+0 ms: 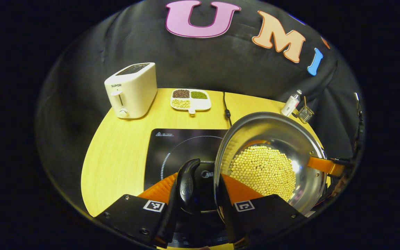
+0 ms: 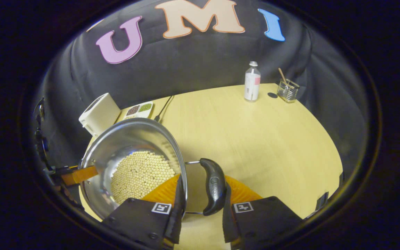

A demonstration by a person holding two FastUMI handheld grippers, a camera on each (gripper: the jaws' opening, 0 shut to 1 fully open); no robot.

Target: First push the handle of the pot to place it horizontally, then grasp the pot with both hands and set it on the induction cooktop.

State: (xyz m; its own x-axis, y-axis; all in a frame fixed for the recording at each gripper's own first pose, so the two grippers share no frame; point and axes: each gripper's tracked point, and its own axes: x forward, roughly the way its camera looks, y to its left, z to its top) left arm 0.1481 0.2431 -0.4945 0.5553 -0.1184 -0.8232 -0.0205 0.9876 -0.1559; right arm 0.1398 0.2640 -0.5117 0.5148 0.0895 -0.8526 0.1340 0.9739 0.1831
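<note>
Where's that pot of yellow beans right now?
The pot is held up between both tongs, one on each black side handle. In the left gripper view it hangs over the right edge of the black induction cooktop on the wooden table.

Cooktop (image 1: pixel 182 149) bare at 12; toaster (image 1: pixel 132 90), bean tray (image 1: pixel 190 100) crowd 11; tabletop (image 2: pixel 255 139) open at 1.

Silver pot (image 1: pixel 273 139), yellow beans (image 1: pixel 264 170), black cooktop (image 1: pixel 179 146), cream toaster (image 1: pixel 132 91).

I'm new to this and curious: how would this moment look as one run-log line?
stage: carrying pot | left claw: shut on pot handle | right claw: shut on other handle | pot: tilted, holds beans | cooktop: bare
</note>
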